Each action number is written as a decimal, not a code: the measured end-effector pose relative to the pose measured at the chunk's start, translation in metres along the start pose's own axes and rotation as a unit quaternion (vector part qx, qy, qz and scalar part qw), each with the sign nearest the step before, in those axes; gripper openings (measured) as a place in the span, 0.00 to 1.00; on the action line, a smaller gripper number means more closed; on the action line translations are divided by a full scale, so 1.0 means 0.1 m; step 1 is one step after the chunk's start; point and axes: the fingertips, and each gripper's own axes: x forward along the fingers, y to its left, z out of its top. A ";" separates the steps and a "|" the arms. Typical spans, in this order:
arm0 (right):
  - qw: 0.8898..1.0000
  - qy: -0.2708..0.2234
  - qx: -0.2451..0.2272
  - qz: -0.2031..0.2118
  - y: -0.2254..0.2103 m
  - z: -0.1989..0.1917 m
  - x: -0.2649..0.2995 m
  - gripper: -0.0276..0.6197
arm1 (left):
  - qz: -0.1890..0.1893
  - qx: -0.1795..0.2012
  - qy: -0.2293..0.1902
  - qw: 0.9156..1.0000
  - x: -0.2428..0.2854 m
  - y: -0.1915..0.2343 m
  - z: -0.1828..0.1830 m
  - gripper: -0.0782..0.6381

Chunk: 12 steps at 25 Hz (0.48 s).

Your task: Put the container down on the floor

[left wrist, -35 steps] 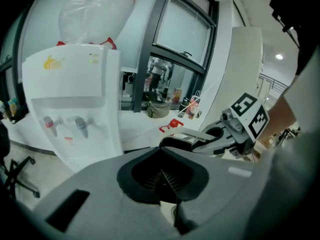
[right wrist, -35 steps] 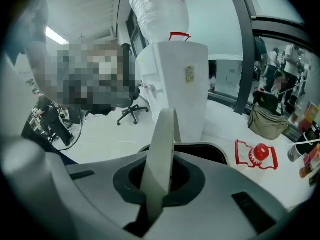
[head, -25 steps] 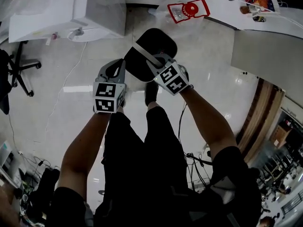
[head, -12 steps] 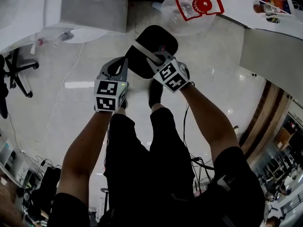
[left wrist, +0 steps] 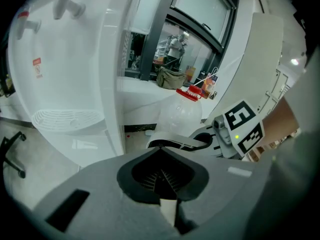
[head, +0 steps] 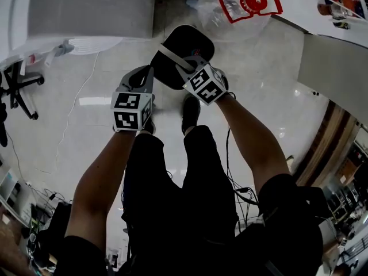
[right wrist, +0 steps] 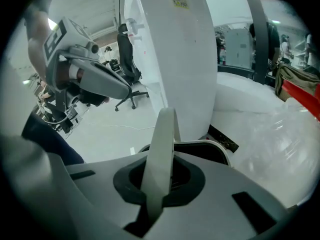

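Note:
The container (head: 185, 43) is a black bin with a pale grey strap handle (head: 170, 57). It hangs over the white floor in front of the person's feet. My right gripper (head: 186, 72) is shut on that handle; in the right gripper view the handle (right wrist: 161, 144) runs up from between the jaws of the right gripper (right wrist: 160, 184) to the bin's rim (right wrist: 212, 148). My left gripper (head: 147, 75) hovers just left of the bin, apart from it, shut with nothing in it. The left gripper view shows the left gripper (left wrist: 161, 173), the bin (left wrist: 167, 144) and the right gripper (left wrist: 202, 140) beyond.
A white water dispenser (head: 86, 10) stands at the upper left. A clear plastic bag with a red label (head: 238, 7) lies just beyond the bin. An office chair (head: 17, 88) is at the left, a white counter (head: 336, 56) at the right, and cables (head: 238, 188) trail by the legs.
Both grippers and the hanging bin have drifted slightly up in the head view. The right grip on the handle is unchanged, and the left gripper stays beside the bin.

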 end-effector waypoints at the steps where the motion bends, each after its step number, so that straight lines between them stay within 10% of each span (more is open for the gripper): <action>1: 1.000 -0.001 0.001 -0.001 -0.02 -0.03 0.04 0.05 | -0.002 0.000 -0.002 1.000 0.04 0.00 -0.01 0.12; 12: 1.000 -0.001 0.007 -0.005 -0.09 -0.32 0.43 0.05 | -0.007 0.008 0.002 1.000 0.29 0.02 -0.26 0.12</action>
